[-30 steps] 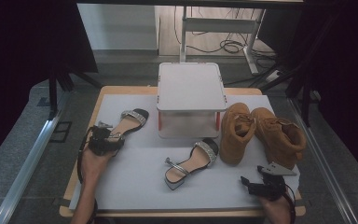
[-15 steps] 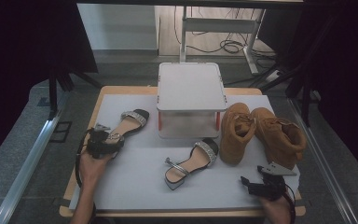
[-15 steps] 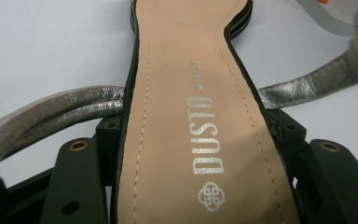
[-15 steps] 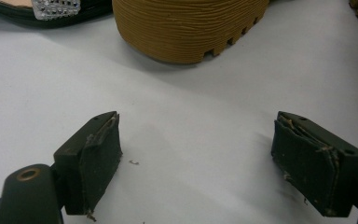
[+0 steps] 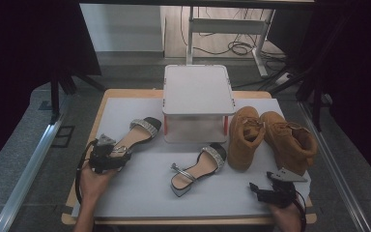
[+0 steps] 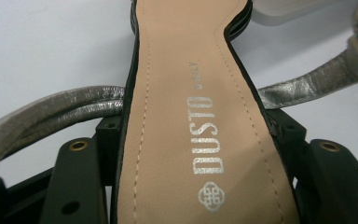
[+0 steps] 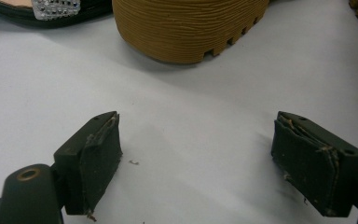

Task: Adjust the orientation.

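Note:
A silver-strapped sandal with a tan insole lies at the left of the white mat. My left gripper is shut on its heel end. In the left gripper view the black jaws clamp both edges of the printed insole, the gripper centred on it, and a silver ankle strap loops to the side. The matching sandal lies mid-mat. My right gripper rests open at the near right, and in its own view the right gripper has nothing between its pads.
A white box-like stand sits at the back centre of the mat. Two tan boots stand to its right, one boot's ribbed sole just ahead of the right gripper. The wooden table edge borders the mat.
My left gripper has shifted a little toward the near edge, taking the sandal with it. The right gripper has stayed put.

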Action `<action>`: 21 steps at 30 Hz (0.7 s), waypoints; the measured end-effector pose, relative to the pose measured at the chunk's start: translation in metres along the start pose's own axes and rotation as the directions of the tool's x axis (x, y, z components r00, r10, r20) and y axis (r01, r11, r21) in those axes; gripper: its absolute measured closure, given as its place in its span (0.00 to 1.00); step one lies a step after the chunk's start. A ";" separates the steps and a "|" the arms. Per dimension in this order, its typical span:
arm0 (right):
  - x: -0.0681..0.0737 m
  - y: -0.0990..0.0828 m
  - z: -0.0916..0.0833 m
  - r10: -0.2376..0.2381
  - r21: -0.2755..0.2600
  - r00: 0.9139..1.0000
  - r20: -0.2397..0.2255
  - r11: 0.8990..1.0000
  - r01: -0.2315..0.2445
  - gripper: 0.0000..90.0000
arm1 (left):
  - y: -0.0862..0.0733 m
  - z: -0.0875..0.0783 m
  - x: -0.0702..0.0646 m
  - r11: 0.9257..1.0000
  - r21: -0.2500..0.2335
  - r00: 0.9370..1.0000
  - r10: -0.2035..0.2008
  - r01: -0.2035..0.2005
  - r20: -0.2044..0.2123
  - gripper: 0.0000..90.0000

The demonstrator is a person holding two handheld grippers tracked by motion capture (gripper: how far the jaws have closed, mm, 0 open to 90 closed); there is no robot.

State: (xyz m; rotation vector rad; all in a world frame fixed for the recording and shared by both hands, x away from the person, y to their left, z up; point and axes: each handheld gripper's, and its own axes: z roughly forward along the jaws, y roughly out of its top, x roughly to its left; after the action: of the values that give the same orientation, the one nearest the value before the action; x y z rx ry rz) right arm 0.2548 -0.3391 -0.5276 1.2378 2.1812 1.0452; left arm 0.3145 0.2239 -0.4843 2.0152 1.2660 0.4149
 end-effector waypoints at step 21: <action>0.000 0.000 0.000 0.000 -0.001 1.000 0.000 1.000 0.000 0.17 | 0.008 -0.002 -0.043 0.997 -0.031 0.996 0.068 -0.066 0.057 0.43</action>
State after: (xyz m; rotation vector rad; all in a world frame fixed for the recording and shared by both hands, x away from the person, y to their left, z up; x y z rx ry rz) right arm 0.2548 -0.3391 -0.5276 1.2371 2.1811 1.0457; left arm 0.2984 0.1847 -0.4731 2.0343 1.1538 0.4019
